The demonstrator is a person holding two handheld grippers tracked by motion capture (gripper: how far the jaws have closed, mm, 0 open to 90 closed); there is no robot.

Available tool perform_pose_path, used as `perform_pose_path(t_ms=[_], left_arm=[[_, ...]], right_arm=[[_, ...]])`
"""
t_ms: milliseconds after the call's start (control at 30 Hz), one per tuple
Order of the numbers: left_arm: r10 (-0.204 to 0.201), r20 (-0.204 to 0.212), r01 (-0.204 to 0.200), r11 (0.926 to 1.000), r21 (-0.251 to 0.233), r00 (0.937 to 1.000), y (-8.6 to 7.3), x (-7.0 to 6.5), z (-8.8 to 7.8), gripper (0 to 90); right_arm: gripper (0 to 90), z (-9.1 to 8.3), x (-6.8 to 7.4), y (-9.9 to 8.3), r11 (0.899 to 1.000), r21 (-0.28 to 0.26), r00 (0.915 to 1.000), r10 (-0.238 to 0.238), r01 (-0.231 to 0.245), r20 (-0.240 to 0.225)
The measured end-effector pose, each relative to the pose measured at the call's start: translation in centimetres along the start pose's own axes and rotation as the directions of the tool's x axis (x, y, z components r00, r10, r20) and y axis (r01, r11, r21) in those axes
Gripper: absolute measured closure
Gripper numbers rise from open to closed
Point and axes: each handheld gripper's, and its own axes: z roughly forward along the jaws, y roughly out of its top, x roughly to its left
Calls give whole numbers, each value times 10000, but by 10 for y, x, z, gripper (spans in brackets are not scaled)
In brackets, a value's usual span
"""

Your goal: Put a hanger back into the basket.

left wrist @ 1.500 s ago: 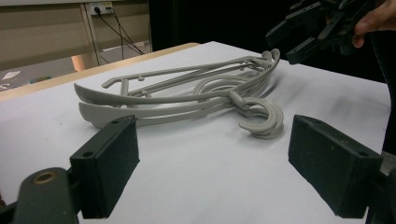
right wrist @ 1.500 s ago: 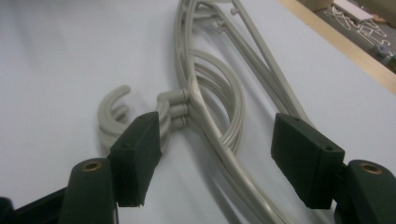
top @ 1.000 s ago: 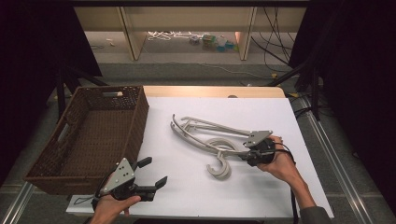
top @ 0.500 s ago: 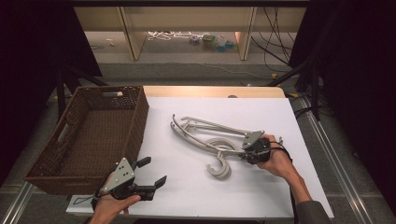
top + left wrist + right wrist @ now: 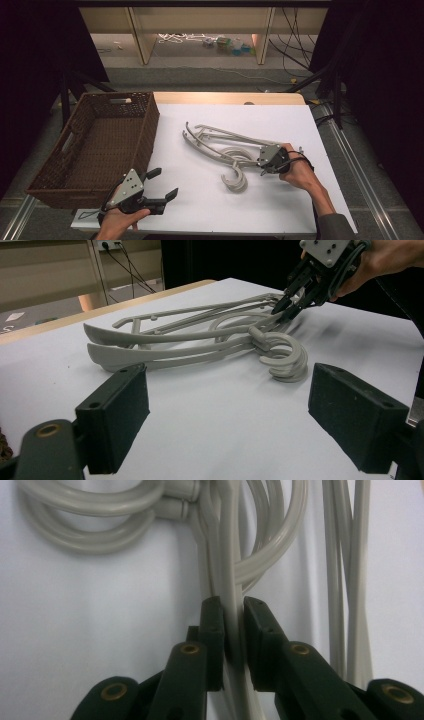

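White sheeting covers the worktop, with a dark brown woven wicker basket at its left edge and shelving in the dim background. Near the middle lie pale grey plastic coat hangers, stacked with their hooks curled together. The right gripper has just been closing its fingers, which now pinch one thin hanger bar between them. The left gripper hovers at the near edge beside the basket, its fingers spread wide with nothing between them.
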Motion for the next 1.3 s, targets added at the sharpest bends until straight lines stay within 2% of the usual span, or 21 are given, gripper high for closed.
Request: perform_pose_path(t_ms=[133, 167, 267, 300, 400, 467, 500, 567, 600, 633, 700, 733, 767, 800, 867, 900, 1000, 1100, 1133, 1200, 1300], left_arm=[[1, 8, -1, 10000, -15, 10000, 0, 0, 0, 161], [1, -13, -1, 10000, -3, 10000, 0, 0, 0, 161], [-121, -28, 121, 9999, 3, 9999, 0, -1, -1, 161], [69, 5, -69, 10000, 2, 10000, 0, 0, -1, 161], [-117, 39, 117, 9999, -82, 9999, 0, 0, 0, 161], [-87, -52, 87, 10000, 28, 9999, 0, 0, -1, 161], [107, -37, -107, 9999, 1, 9999, 1, 1, -1, 161], [24, -83, -23, 10000, 32, 10000, 0, 0, -1, 161], [-78, -23, 78, 10000, -47, 10000, -1, 0, 0, 161], [134, -90, -133, 9999, 88, 9999, 0, 0, -1, 162], [44, -137, -43, 10000, 52, 9999, -1, 0, -1, 162], [135, -146, -134, 9999, 53, 9998, 0, 1, -1, 163], [76, -182, -75, 10000, 54, 9998, 0, 1, 0, 164], [1, -187, 1, 10000, 76, 9998, -1, 0, 0, 165], [216, -169, -214, 9997, 117, 9996, -1, 1, 0, 164], [212, -177, -210, 9997, 129, 9996, -1, 0, 0, 165], [235, -145, -234, 9997, 66, 9996, -1, 0, 1, 165], [286, -226, -282, 9994, 186, 9993, -1, 2, 1, 166], [91, -296, -87, 9998, 153, 9995, -1, 2, 1, 167], [187, -318, -183, 9997, 155, 9993, -1, 3, 1, 168], [174, -109, -173, 9998, 138, 9998, 0, 1, 7, 168]], right_arm=[[819, -4, 1, 3, 9992, -79, 9992, -392, 392, -15], [819, -6, 2, 4, 9995, -51, 9995, -306, 306, 90], [821, -8, 1, 5, 9981, -284, 9983, -535, 542, 250], [823, -11, 2, 7, 9972, -484, 9977, -551, 570, 398], [824, -13, 2, 9, 9962, -602, 9977, -607, 625, 317], [824, -17, 1, 10, 9955, -607, 9962, -694, 726, 525], [824, -19, 0, 11, 9948, -660, 9960, -745, 776, 484], [823, -21, 1, 13, 9938, -770, 9950, -754, 804, 660], [824, -22, 1, 14, 9924, -779, 9935, -895, 950, 702], [824, -24, 0, 14, 9891, -685, 9886, -1243, 1302, 846], [824, -25, -1, 14, 9871, -721, 9865, -1362, 1429, 912], [824, -25, -2, 13, 9850, -769, 9845, -1471, 1547, 955], [824, -26, -1, 13, 9864, -786, 9865, -1374, 1444, 890], [824, -28, -1, 13, 9853, -803, 9845, -1425, 1509, 1019], [824, -30, -1, 13, 9851, -861, 9848, -1399, 1490, 1028], [824, -32, -2, 13, 9831, -882, 9815, -1495, 1604, 1193], [824, -37, -2, 11, 9854, -936, 9844, -1305, 1419, 1177], [824, -43, -1, 11, 9820, -1109, 9821, -1381, 1526, 1284], [824, -44, 0, 12, 9809, -1135, 9802, -1418, 1579, 1381], [824, -49, 3, 17, 9784, -1163, 9776, -1539, 1712, 1438], [824, -52, 5, 20, 9746, -1150, 9738, -1749, 1923, 1455]])
